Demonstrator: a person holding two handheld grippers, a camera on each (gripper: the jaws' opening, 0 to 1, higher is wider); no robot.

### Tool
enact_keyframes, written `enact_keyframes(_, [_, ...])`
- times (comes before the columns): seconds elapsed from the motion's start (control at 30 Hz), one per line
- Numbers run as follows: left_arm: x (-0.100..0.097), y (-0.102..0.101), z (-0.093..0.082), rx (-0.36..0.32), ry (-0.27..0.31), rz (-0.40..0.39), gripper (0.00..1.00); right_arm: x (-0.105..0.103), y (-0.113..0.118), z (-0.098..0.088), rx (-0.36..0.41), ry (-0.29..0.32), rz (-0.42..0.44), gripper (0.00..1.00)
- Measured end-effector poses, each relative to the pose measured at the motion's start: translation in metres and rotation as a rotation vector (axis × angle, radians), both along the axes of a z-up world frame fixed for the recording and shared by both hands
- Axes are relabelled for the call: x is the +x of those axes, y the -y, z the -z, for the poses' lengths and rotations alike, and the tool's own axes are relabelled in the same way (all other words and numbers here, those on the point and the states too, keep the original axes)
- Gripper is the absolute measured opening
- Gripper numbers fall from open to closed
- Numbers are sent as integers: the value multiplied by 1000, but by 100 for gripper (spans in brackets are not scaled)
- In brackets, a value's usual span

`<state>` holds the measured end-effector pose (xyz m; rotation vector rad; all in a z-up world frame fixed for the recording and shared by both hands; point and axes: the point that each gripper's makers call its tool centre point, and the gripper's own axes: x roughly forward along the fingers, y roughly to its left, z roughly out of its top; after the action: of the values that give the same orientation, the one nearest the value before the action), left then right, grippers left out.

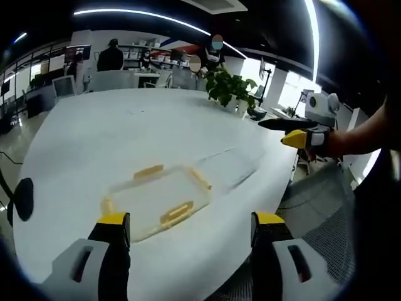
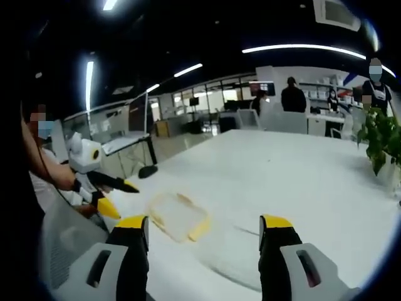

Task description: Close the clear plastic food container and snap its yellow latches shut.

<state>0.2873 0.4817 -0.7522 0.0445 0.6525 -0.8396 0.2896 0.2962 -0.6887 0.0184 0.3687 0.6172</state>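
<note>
The clear plastic food container (image 1: 158, 200) is seen lying flat on the white table (image 1: 125, 132), near its edge, with its long axis running slantwise across the left gripper view. Its walls are nearly transparent, so it is marked mostly by the yellow latches (image 1: 177, 213) along its sides. A clear lid (image 1: 229, 166) is seen just beside it, faintly. The left gripper (image 1: 191, 229) is held above the container with jaws spread apart and nothing between them. The right gripper (image 2: 203, 235) is held likewise, jaws wide, near the container (image 2: 178, 216). A potted plant (image 1: 229, 88) is placed far across the table.

Container (image 1: 156, 197) lies on the table (image 1: 125, 135), plant (image 1: 230, 88) behind it
</note>
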Motion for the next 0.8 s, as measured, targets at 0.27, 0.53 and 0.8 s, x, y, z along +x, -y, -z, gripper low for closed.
enact_keyframes(0.27, [1, -1, 2, 4, -5, 9, 78, 5, -8, 1, -16, 10, -31, 70])
enact_keyframes(0.53, [2, -8, 6, 17, -17, 3, 76, 9, -12, 4, -71, 22, -75, 70])
enact_keyframes(0.8, [2, -14, 10, 45, -24, 21, 74, 13, -25, 1, -67, 32, -99, 71])
